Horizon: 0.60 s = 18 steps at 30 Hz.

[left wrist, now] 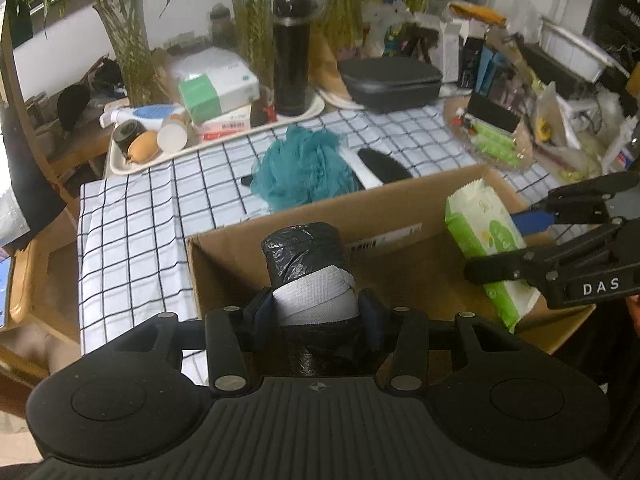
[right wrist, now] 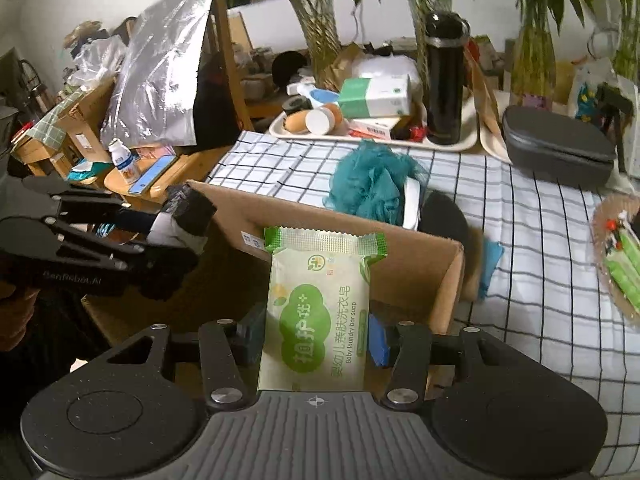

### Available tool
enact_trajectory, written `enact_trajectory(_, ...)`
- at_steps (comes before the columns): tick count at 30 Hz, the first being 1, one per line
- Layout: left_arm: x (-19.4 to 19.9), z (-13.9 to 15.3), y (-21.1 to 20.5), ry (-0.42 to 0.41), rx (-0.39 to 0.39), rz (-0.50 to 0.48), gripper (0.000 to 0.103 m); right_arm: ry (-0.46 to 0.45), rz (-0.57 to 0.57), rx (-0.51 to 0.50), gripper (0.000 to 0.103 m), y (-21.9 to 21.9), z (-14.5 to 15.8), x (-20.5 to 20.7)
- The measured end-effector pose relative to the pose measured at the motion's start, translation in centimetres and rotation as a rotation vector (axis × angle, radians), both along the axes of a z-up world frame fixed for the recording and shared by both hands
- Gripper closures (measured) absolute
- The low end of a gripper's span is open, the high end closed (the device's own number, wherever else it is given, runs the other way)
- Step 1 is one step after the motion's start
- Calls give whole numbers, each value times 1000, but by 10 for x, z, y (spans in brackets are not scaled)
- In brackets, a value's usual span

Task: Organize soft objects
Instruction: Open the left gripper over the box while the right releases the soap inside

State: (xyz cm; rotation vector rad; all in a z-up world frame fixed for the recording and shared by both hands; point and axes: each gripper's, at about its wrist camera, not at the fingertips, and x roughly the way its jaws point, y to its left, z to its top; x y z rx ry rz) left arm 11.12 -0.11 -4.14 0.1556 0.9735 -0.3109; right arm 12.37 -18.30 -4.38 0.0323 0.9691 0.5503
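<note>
Crinkled black roll, glossy soap packet

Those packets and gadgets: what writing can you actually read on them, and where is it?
"DAS": white letters on the right gripper.
"Baby laundry bar soap": green soap packet, beside large Chinese characters.
Embossed lettering on the left gripper: too faint to read.
Labels on the cardboard box, green-and-white carton and red-and-white box: too small or blurred.

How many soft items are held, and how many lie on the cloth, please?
Held: 2, the bag roll in the left gripper and the soap pack in the right gripper
On cloth: 1, the teal puff
Total: 3
</note>
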Motion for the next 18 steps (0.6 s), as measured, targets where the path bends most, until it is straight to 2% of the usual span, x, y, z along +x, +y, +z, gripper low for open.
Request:
enact_trajectory(3,2,0,-4,28,38,6,58,17,-10,-3,49,-1,-2,3)
enact_trajectory(7,5,1,-3,59,48,31,57,27,-3,-13,46,1,-3,3)
enact_trajectory(8,6,2,-3,60,59,39,57,20,1,-10,41,2,-2,3)
enact_trajectory(10,7,2,-5,62,95,60,56,-16,8,5,16,2,4,0)
enact_trajectory(11,6,2,-6,58,112,69,54,-31,11,17,12,1,6,-1)
enact_trajectory(13,5,5,-8,42,142,85,41,-43,13,46,10,-2,10,-2)
enact_trajectory(18,2,12,-15,-6,222,107,37,-77,-3,85,10,-6,17,-1)
